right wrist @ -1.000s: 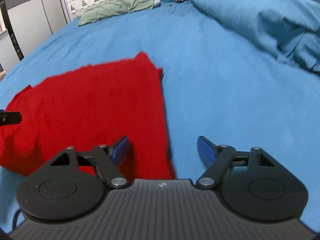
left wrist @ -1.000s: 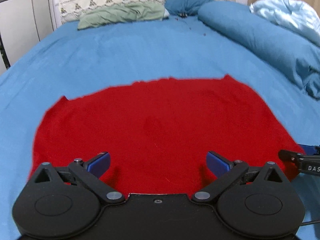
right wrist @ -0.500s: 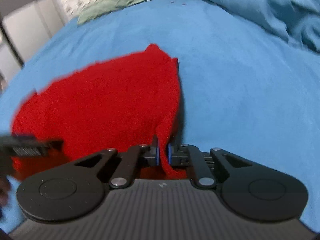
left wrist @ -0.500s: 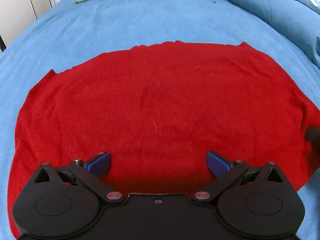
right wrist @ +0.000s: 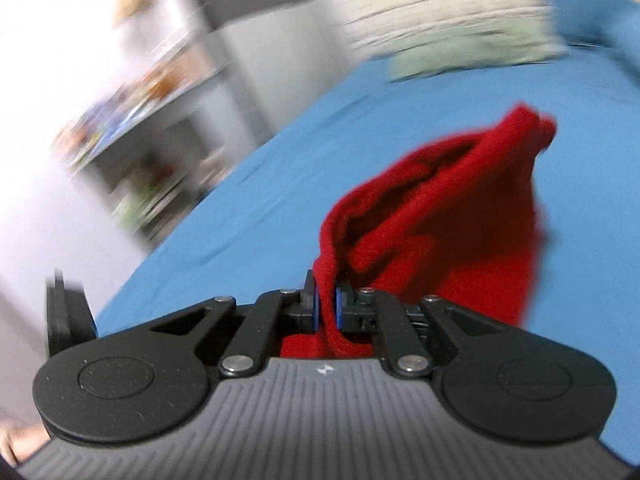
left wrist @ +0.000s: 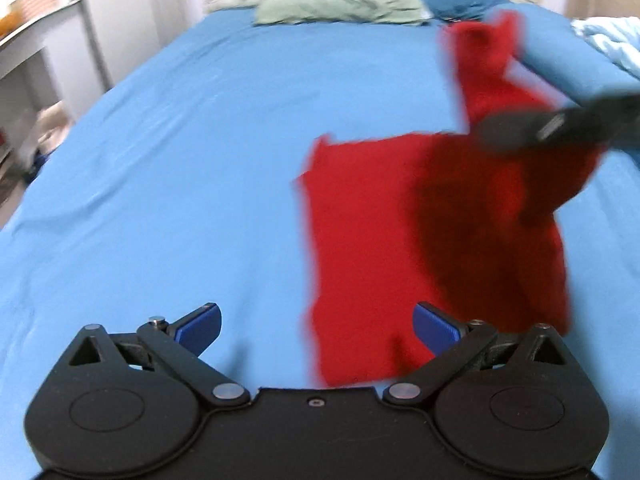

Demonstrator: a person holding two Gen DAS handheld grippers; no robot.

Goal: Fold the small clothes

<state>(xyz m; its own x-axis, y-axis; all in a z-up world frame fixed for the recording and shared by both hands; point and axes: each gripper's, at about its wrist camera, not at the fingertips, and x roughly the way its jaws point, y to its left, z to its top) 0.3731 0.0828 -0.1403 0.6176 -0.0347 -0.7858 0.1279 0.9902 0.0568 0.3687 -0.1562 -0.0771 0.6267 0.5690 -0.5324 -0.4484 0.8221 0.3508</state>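
A red knit garment lies partly on the blue bed sheet, its right side lifted and draped over itself. My right gripper is shut on an edge of the red garment, which hangs bunched in front of it above the bed. In the left wrist view the right gripper shows as a dark blur at the right, with red cloth hanging from it. My left gripper stands open low over the sheet, its right finger over the garment's near left corner and nothing between the blue pads.
A green pillow and a patterned one lie at the bed's head. A rolled blue duvet runs along the right side. Shelves with clutter stand left of the bed. Bare sheet spreads to the left of the garment.
My right gripper shut on the garment's right edge and lifted it up and over to the left. My left gripper stayed open and shifted left, off the garment's middle.
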